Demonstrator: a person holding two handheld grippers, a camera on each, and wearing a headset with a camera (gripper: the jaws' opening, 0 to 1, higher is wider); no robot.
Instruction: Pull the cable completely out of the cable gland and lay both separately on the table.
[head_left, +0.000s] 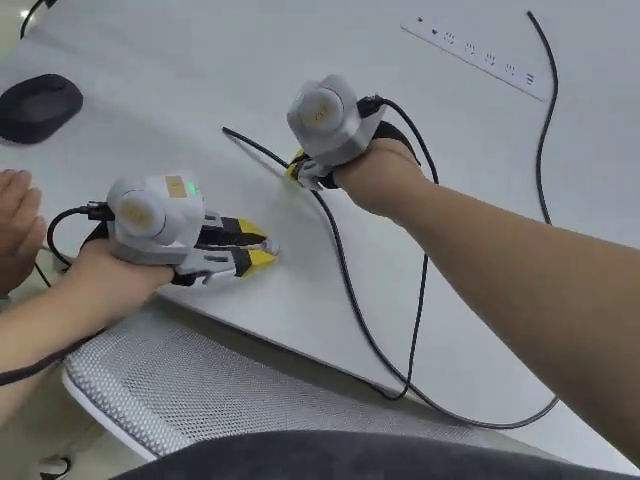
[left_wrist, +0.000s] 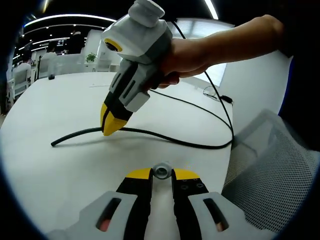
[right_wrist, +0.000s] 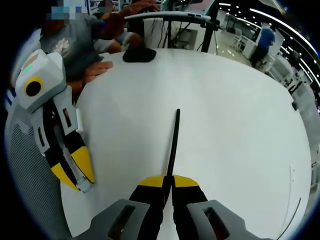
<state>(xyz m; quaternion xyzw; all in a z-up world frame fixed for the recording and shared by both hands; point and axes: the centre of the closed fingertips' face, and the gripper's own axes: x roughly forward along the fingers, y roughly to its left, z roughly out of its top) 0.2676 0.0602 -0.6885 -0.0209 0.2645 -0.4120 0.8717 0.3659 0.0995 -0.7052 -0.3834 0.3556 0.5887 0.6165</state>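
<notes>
The cable (head_left: 255, 146) lies on the table (head_left: 200, 60), gland (left_wrist: 161, 171) (left tongs (head_left: 262, 250)) leftward.

A thin black cable (right_wrist: 172, 145) stretches along the white counter (right_wrist: 235, 125), free of the small grey cable gland (left_wrist: 161, 171) gripped in the left gripper's (left_wrist: 161, 175) jaws.

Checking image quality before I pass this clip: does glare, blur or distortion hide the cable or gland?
Head view: even soft light, white table bright without glare, cable crisp. Left gripper view: fisheye curves the table edge, cable gland looks slightly soft. Right gripper view: edges bend, cable sharp. No glare on either.
</notes>
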